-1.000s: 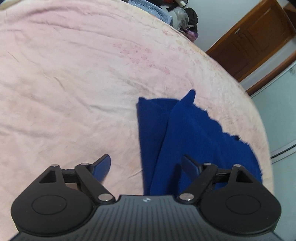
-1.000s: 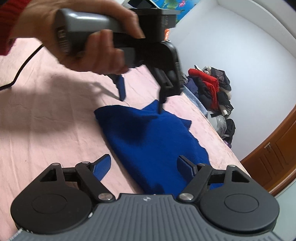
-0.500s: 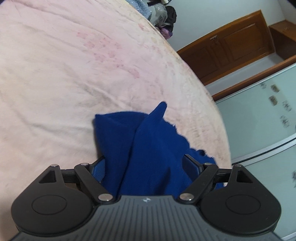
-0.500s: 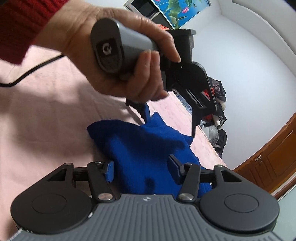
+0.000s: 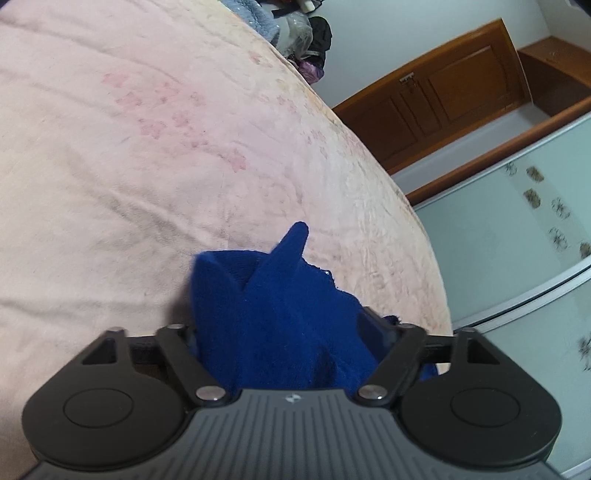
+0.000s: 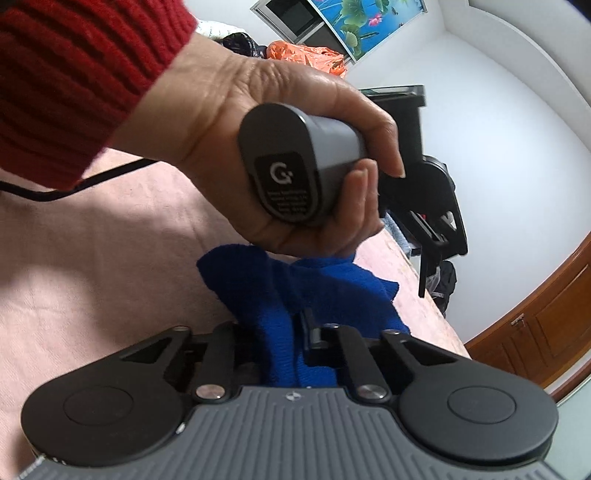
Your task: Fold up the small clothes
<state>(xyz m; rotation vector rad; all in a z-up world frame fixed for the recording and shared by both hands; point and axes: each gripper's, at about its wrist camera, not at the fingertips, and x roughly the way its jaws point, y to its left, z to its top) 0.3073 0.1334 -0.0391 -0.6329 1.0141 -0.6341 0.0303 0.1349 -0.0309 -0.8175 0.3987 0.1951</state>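
A small dark blue knit garment (image 5: 273,317) lies bunched on the pink bed cover (image 5: 129,147). In the left wrist view my left gripper (image 5: 280,332) stands open with the cloth heaped between its fingers, which are partly hidden by it. In the right wrist view my right gripper (image 6: 275,332) is shut on a fold of the blue garment (image 6: 332,291). The other gripper's grey handle (image 6: 291,170), held by a hand in a red sleeve, hovers just above the cloth.
A black cable (image 6: 74,184) runs over the bed at left. A pile of clothes (image 5: 295,33) sits at the far bed edge. A wooden door (image 5: 436,107) and a glass wardrobe front (image 5: 517,240) stand beyond the bed's right edge.
Both grippers have come in onto the garment. The right gripper has closed from wide open onto a fold. The left gripper has pushed forward so the cloth bunches between its open fingers.
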